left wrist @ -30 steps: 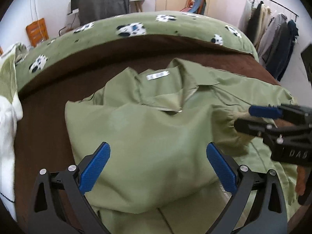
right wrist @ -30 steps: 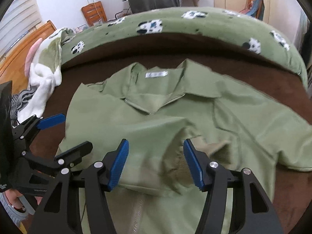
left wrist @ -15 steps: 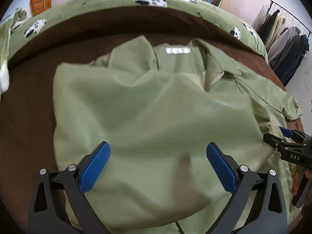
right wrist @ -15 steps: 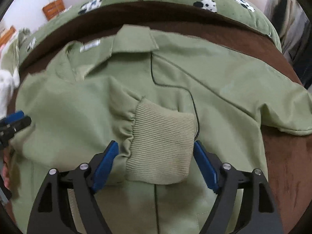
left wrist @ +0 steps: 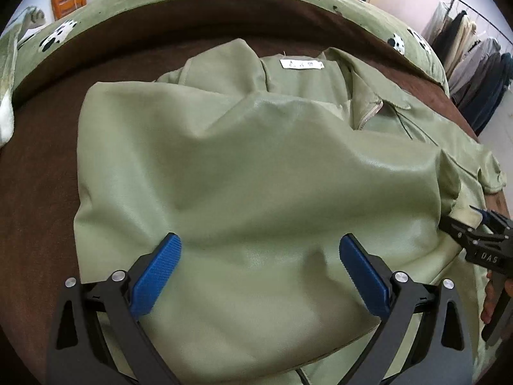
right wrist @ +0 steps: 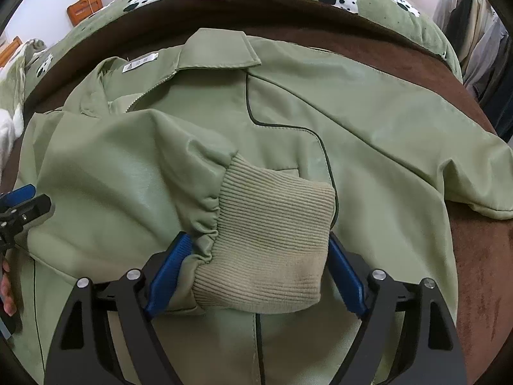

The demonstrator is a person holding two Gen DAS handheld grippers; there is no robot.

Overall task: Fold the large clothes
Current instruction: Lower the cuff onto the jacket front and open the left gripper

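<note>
Brown bedding (right wrist: 481,272) carried the green jacket (right wrist: 368,134), laid flat with one sleeve folded across its chest. Soft, smooth and likely slippery, it would be best gripped at the ribbed cuff (right wrist: 272,240), which lay between the right claw's (right wrist: 256,272) just-widened jaws. The left claw (left wrist: 259,276) hung open above the sleeve.

— Where do your cameras sit?
— Behind my tongs, both looking steeply down, close over the green jacket (left wrist: 256,166) on the bed (left wrist: 38,192).
— Any overlap?
— Both see its collar label (right wrist: 141,62); edges warp, probably lens distortion.
</note>
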